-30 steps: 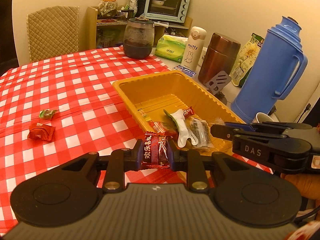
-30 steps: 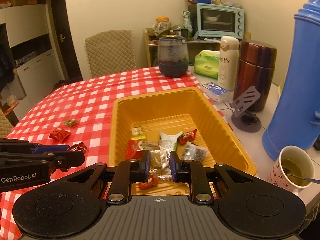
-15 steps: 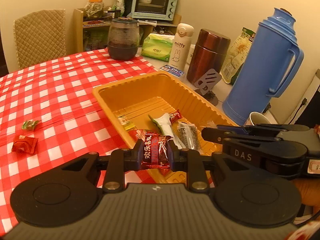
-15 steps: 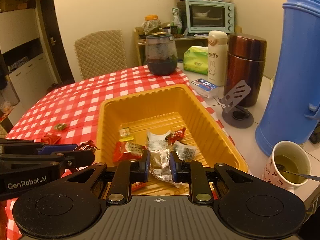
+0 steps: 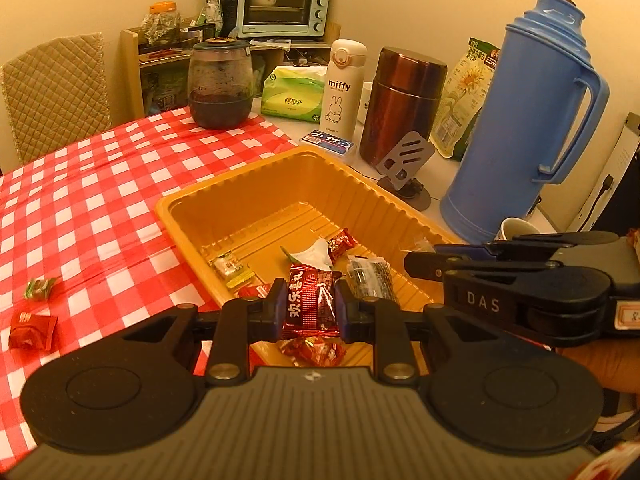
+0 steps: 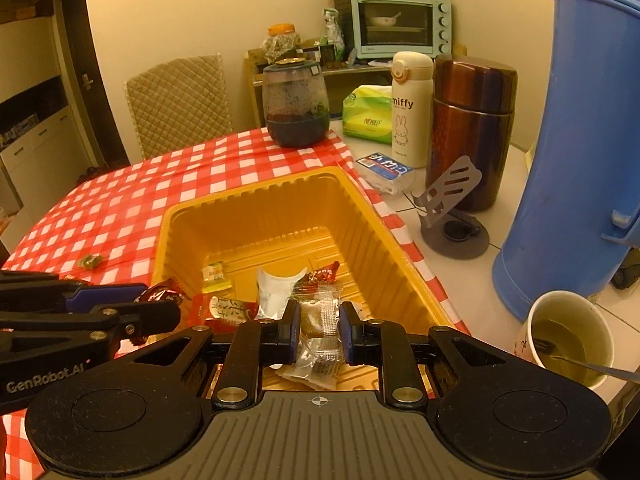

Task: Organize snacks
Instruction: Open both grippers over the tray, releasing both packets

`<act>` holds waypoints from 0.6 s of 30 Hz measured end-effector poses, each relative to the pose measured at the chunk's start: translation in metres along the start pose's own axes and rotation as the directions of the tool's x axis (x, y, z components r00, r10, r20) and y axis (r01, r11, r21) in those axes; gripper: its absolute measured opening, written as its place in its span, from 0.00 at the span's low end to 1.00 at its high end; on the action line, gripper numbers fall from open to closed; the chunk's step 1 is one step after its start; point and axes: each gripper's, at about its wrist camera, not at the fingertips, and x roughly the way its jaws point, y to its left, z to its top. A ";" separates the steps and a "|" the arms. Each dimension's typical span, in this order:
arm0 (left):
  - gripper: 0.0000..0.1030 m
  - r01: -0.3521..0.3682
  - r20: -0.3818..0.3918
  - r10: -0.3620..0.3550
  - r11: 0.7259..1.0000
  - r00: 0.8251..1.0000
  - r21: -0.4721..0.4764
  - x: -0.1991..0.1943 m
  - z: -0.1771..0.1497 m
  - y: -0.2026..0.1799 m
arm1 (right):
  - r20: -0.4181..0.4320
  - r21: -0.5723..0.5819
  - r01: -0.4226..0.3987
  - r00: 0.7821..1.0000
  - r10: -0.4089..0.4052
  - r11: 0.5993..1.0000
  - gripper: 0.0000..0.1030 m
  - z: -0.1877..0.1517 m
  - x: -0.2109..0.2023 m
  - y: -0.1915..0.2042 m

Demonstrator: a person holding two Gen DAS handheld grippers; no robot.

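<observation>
The left gripper (image 5: 309,311) is squeezed shut on a dark red candy packet (image 5: 308,307), which sits between its two blue pads just over the near edge of the yellow tray (image 5: 256,184). The right gripper (image 6: 319,332) is squeezed shut on a clear-wrapped cake snack (image 6: 318,320), and it hangs over the near part of the same tray.

Both snacks look very light and crinkly. The red packet is shiny foil, so it may slip if held only by a corner — the fat middle, where the pads press now, looks like the best place to hold. The clear wrapper is thin and floppy, and the soft bit inside could squash, so a gentle pinch across the middle seems right.

More snacks already lie in the tray: a white packet (image 6: 276,288), a small red candy (image 6: 320,274), a little yellow-green one (image 6: 212,272) and a red bag (image 6: 224,310). Out on the red checked tablecloth (image 5: 100,184) wait a green candy (image 5: 39,287) and a red packet (image 5: 32,325), well apart from the tray.

The bottom ends of both held snacks hide behind the gripper bodies. Some snacks under the grippers are covered too — I cannot tell how many. The words on most wrappers are too small to read.
</observation>
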 end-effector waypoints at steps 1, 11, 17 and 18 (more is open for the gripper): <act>0.21 0.002 -0.001 -0.002 1.000 1.000 0.000 0.002 0.001 0.000 | -0.001 0.000 0.001 1.000 -0.001 1.000 0.20 0.001 0.001 -0.001; 0.21 0.025 -0.001 -0.025 1.000 1.000 0.006 0.020 0.015 0.007 | 0.004 0.036 0.020 1.000 -0.020 0.999 0.20 0.012 0.009 -0.013; 0.28 0.050 -0.007 -0.050 0.999 0.999 -0.015 0.030 0.015 0.012 | -0.003 0.039 0.011 1.000 -0.011 0.999 0.20 0.014 0.011 -0.011; 0.28 0.046 -0.009 -0.046 0.999 0.999 -0.017 0.030 0.015 0.013 | -0.004 0.042 0.010 1.000 -0.010 0.999 0.20 0.014 0.011 -0.011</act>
